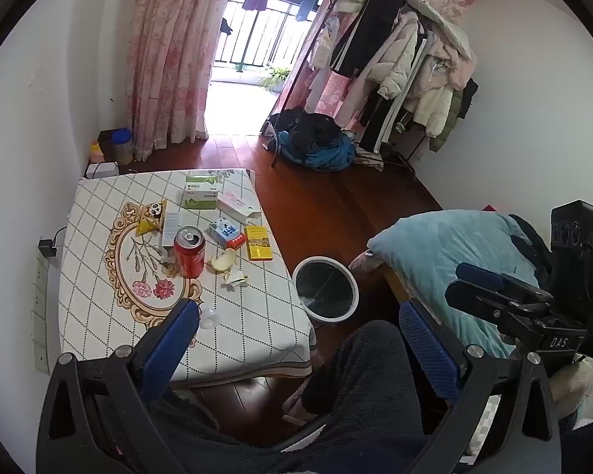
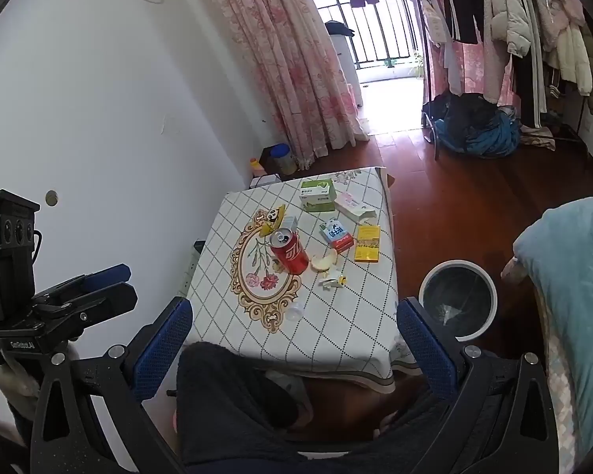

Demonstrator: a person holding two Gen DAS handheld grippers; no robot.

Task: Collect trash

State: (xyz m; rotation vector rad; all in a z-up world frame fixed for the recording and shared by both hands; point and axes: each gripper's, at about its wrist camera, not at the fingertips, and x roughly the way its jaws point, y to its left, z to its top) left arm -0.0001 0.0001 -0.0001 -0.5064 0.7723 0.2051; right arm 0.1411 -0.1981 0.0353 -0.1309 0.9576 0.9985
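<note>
Litter on the low counter, both claws spread wide and empty

Around the upright red can: fruit peel just right, crumpled wrapper nearer the counter edge, cardboard boxes behind. The round white-rimmed bin stands on bare wood floor beyond the counter's right edge. Left claw; right claw.

Left tongs jaws spread wide, nothing between the blue pads, angled downward. Right tongs likewise wide, empty, angled downward. Person's dark-clad knees below both.
</note>
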